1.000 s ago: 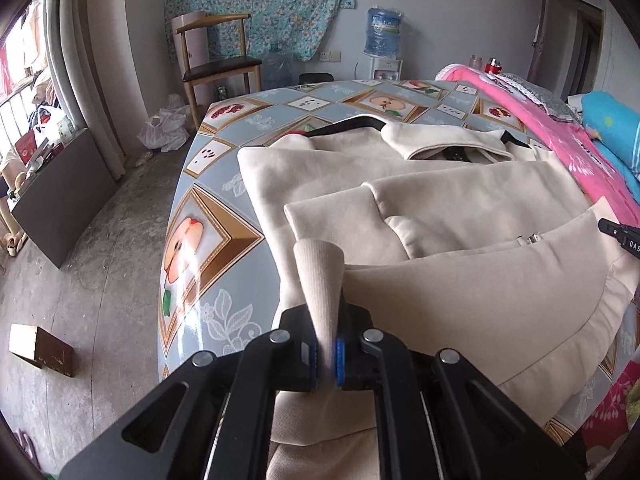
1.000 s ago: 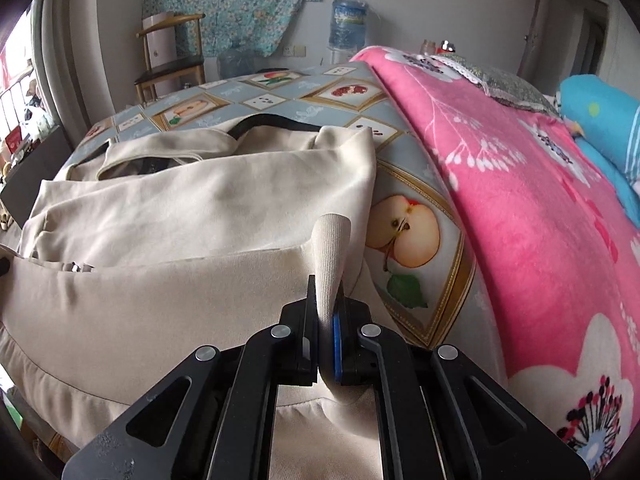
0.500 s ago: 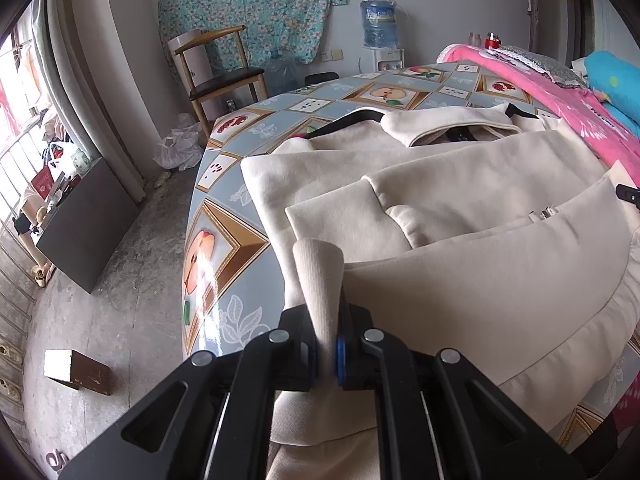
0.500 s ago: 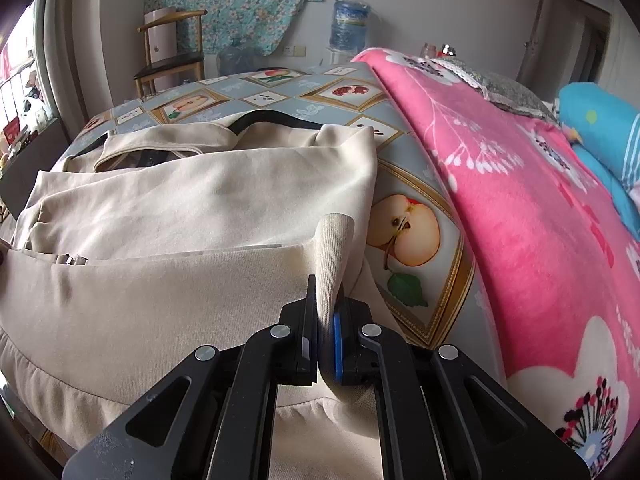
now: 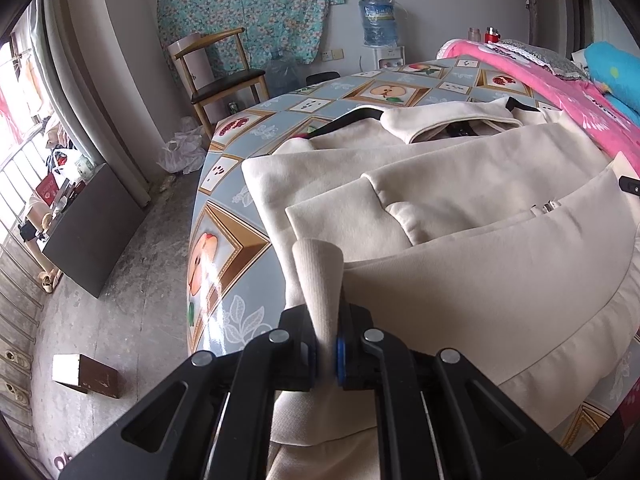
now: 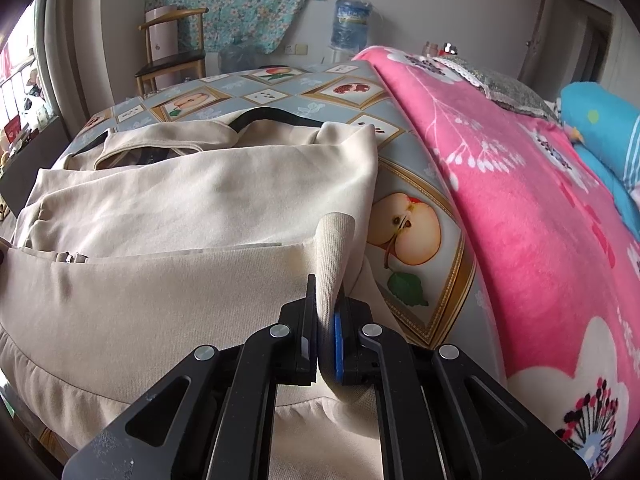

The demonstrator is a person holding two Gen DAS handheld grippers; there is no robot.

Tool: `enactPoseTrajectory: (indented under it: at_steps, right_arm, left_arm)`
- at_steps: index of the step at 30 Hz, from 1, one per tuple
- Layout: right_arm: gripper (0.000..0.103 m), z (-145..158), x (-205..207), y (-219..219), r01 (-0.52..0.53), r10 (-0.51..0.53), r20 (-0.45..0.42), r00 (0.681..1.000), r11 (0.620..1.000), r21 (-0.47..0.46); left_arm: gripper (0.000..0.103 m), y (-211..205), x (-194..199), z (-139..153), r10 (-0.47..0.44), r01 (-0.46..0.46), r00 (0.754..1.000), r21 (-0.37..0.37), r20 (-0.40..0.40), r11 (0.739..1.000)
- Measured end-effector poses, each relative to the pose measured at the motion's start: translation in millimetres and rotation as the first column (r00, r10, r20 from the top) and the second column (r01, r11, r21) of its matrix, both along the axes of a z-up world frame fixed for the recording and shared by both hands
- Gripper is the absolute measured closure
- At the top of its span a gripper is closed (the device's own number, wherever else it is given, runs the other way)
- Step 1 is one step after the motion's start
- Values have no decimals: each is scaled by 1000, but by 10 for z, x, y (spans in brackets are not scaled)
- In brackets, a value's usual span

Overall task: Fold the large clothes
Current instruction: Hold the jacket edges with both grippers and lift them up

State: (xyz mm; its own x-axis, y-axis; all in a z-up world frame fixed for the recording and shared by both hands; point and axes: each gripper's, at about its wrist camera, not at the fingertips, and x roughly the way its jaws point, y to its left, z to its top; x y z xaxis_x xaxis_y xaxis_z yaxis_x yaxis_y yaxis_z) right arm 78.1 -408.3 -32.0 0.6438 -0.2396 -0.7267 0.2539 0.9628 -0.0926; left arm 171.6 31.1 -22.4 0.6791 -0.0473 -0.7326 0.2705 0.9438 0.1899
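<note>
A large cream jacket (image 5: pixel 460 208) (image 6: pixel 192 200) lies spread on a table with a fruit-patterned cloth (image 5: pixel 224 240) (image 6: pixel 416 256). Its sleeves are folded across the body and its collar lies at the far end. My left gripper (image 5: pixel 326 344) is shut on the ribbed hem at the jacket's near left corner, and a fold of hem sticks up between the jaws. My right gripper (image 6: pixel 327 340) is shut on the ribbed hem at the near right corner in the same way. The lower part of the jacket is doubled over and stretched between the two grippers. A zipper pull (image 5: pixel 546 207) shows on the folded edge.
A pink flowered blanket (image 6: pixel 520 200) covers the table's right side, with blue bedding (image 6: pixel 600 128) beyond. On the left the table edge drops to a concrete floor with a small brown box (image 5: pixel 86 372). A wooden chair (image 5: pixel 224 76) and a water dispenser (image 5: pixel 378 24) stand by the far wall.
The left wrist view has rolled and shifted a little, showing more floor on the left. Both grippers have kept their hold on the hem. The right wrist view is nearly the same.
</note>
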Motion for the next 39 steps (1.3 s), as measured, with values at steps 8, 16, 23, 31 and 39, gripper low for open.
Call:
enactPoseTrajectory:
  at_steps: [8, 16, 23, 31, 39]
  right_arm:
    - [97, 3, -7, 14, 3, -3, -1, 1000, 1000, 0]
    - [97, -1, -5, 23, 5, -5, -2, 1000, 1000, 0]
    - [97, 1, -6, 18, 4, -4, -3, 1000, 1000, 0]
    - [97, 4, 1, 20, 4, -4, -4, 1000, 1000, 0]
    - [97, 2, 6, 12, 1, -1, -7, 1000, 1000, 0]
  left_arm:
    - [96, -6, -4, -7, -1, 1, 1000, 4, 1, 1000]
    - [96, -10, -9, -7, -2, 2, 1000, 5, 2, 1000]
    - [96, -8, -9, -8, -2, 2, 1000, 5, 2, 1000]
    - [96, -11, -10, -7, -2, 2, 1000, 6, 2, 1000]
    - [96, -7, -7, -15, 3, -3, 1000, 10, 1, 1000]
